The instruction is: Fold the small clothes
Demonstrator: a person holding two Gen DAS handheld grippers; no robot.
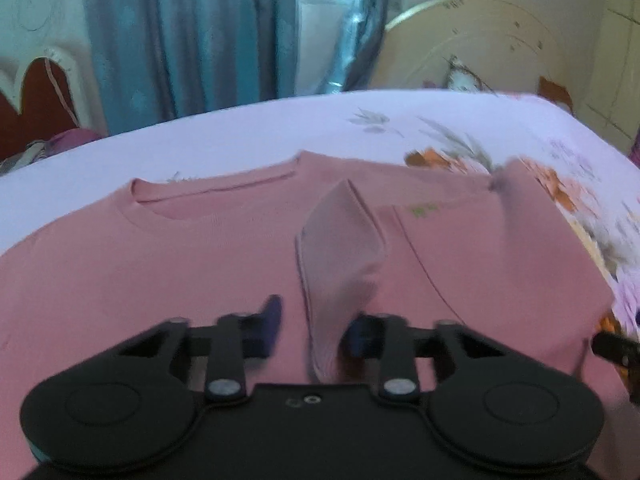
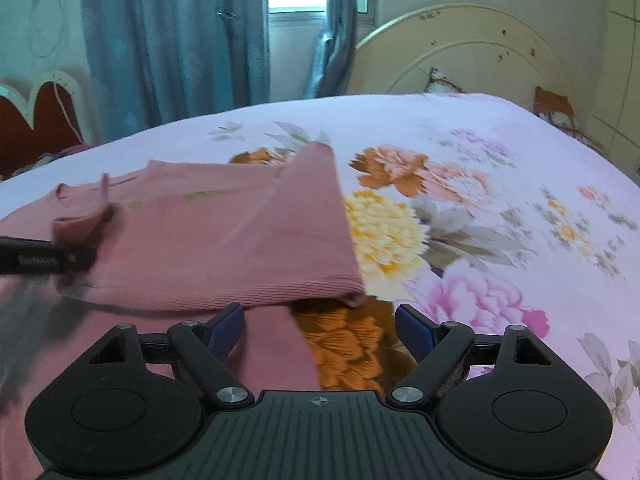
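Pink top (image 1: 180,264) lies spread on the floral bedsheet (image 2: 500,208), neckline at the far side. Left gripper (image 1: 314,328) has a raised fold of the fabric (image 1: 340,248) between its narrowed jaws; whether the pads press it, I cannot tell. Right gripper (image 2: 320,332) stands wide, holding nothing, beside the folded-over sleeve (image 2: 248,240).

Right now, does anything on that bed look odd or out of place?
Yes: a flap of the pink top stands up in a peak between the left fingers instead of lying flat. Its sleeve lies folded across the body.
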